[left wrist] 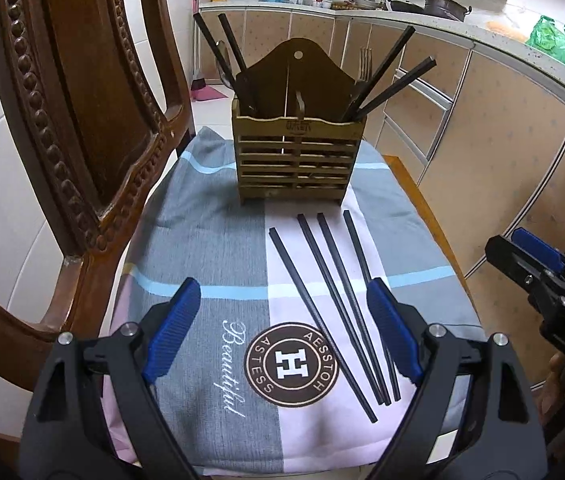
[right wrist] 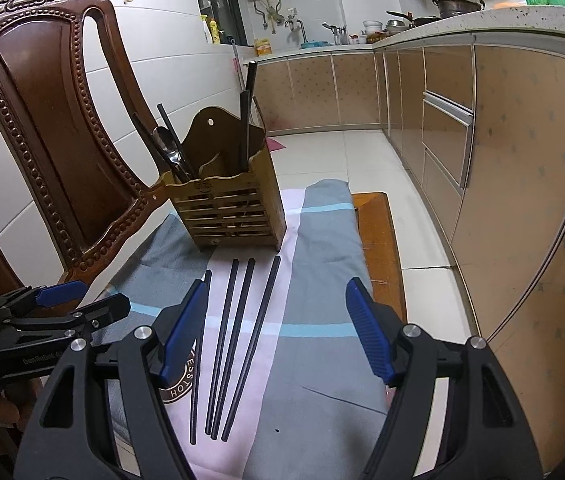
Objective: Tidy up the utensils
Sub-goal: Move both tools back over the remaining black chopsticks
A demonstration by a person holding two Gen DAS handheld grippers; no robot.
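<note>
A slatted wooden utensil holder (left wrist: 296, 156) (right wrist: 228, 212) stands upright at the far end of a cushioned chair seat. It holds black chopsticks, a spoon and a fork. Several black chopsticks (left wrist: 336, 300) (right wrist: 236, 344) lie loose on the cushion in front of it. My left gripper (left wrist: 282, 332) is open and empty above the cushion, left of the loose chopsticks. My right gripper (right wrist: 278, 332) is open and empty above them; its body also shows in the left wrist view (left wrist: 542, 284). The left gripper also shows at the left of the right wrist view (right wrist: 54, 316).
The cushion (left wrist: 210, 248) is grey, pink and blue with a round logo. A carved wooden chair back (left wrist: 78, 92) rises at the left. Kitchen cabinets (right wrist: 514, 184) and a worktop with pots run along the right. Tiled floor lies between.
</note>
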